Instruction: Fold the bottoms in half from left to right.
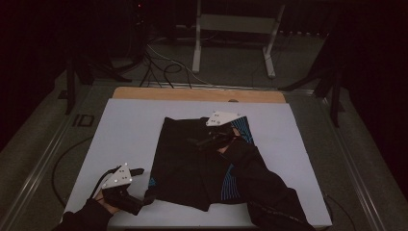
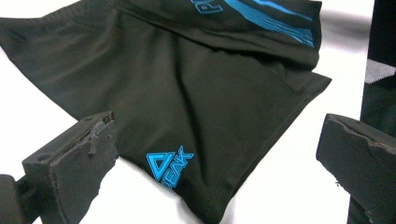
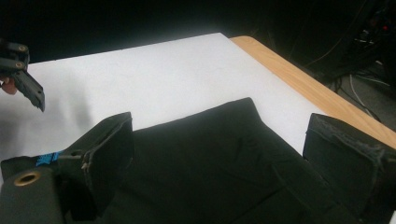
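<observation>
Black shorts (image 1: 192,163) lie mid-tabletop (image 1: 130,125), blue "PEAK" logo at near-left corner. Left tongs (image 1: 137,185) wide apart just beside that corner. Right tongs (image 1: 204,142) wide apart over the shorts' far edge, gripping nothing.

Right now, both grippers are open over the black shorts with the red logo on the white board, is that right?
Not quite: the logo on the black shorts is blue, not red, as the left gripper view shows. The rest holds: the left gripper and right gripper are open, over the shorts on the white board.
</observation>
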Tool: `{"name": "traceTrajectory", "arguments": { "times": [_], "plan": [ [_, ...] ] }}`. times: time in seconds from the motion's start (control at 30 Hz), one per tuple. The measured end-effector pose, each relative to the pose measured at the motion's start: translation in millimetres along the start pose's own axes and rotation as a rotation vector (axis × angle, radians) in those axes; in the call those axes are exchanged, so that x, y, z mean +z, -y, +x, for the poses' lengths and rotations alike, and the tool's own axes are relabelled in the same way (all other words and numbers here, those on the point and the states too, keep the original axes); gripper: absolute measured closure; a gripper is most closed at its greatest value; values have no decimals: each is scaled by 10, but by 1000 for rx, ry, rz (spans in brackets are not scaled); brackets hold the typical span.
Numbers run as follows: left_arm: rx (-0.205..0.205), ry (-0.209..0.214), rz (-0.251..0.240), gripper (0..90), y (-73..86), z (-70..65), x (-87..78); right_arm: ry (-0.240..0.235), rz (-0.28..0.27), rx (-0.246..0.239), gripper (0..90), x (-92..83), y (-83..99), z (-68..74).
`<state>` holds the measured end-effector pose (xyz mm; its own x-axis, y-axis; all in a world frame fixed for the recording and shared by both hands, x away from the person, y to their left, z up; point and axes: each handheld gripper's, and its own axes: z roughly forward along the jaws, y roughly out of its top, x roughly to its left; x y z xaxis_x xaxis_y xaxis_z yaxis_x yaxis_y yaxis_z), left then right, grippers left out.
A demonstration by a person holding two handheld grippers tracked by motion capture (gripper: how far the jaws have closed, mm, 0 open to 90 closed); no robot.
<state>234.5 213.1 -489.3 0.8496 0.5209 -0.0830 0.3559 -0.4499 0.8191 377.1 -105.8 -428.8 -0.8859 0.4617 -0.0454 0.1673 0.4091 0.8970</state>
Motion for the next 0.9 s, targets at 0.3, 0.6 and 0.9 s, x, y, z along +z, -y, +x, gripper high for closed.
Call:
{"name": "traceTrajectory", "arguments": {
  "times": [0.3,0.6,0.9],
  "plan": [
    [13,-18,115,48,42,14,61,-22,12,-1,88,208,-29,43],
    [23,-27,170,102,65,30,53,-41,21,-4,88,393,-72,103],
    [33,18,238,394,110,58,76,-61,35,-16,88,547,-85,134]
  ]
}}
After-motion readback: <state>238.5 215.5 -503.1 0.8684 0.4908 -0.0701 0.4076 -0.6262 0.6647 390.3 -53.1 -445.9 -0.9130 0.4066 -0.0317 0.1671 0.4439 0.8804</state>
